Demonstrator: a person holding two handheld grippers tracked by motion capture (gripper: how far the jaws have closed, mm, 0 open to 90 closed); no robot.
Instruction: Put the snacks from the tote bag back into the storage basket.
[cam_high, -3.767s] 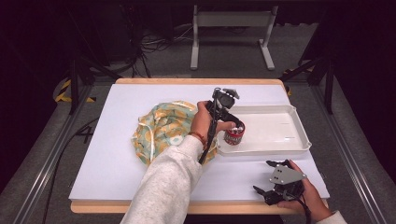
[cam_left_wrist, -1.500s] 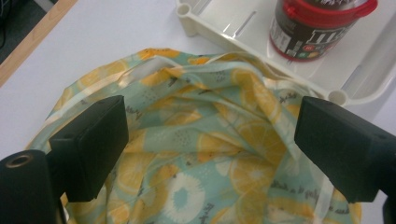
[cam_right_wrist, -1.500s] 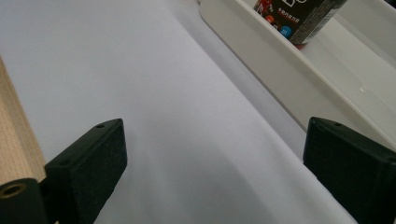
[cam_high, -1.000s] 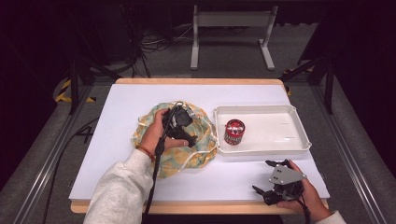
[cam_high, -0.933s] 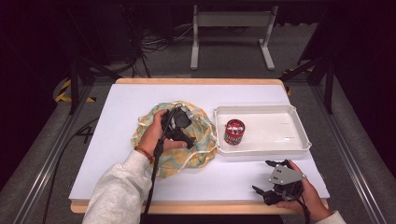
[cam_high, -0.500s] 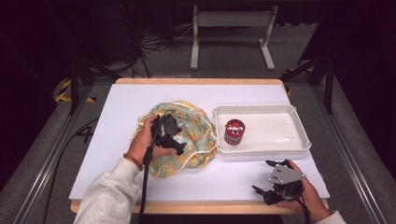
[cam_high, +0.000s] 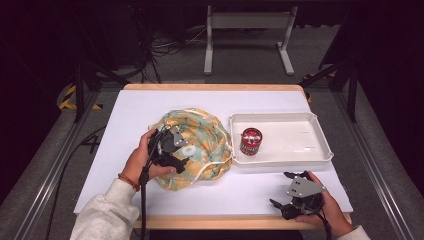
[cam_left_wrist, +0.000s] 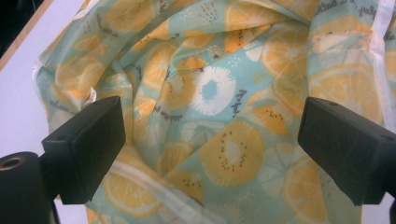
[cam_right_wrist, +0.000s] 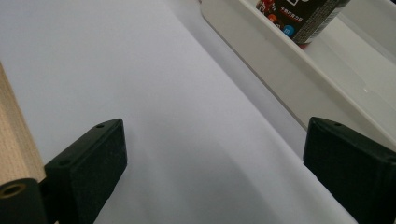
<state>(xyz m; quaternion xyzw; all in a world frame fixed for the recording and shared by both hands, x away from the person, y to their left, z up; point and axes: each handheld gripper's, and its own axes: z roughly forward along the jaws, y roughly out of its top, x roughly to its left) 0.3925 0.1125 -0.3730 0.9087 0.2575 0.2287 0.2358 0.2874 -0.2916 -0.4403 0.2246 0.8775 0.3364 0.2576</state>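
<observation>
Left hand-held gripper (cam_high: 172, 147) withdrawn onto fruit-print bag (cam_high: 205, 140), jaws spread

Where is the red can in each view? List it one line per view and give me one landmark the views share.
High view: the red can stands upright in the left end of the white tray, right of the fruit-print bag.
Left gripper view: not in it.
Right gripper view: the can's lower part sits at the top edge, right of centre, behind the tray's near wall.
Shared landmark: the white tray.
</observation>
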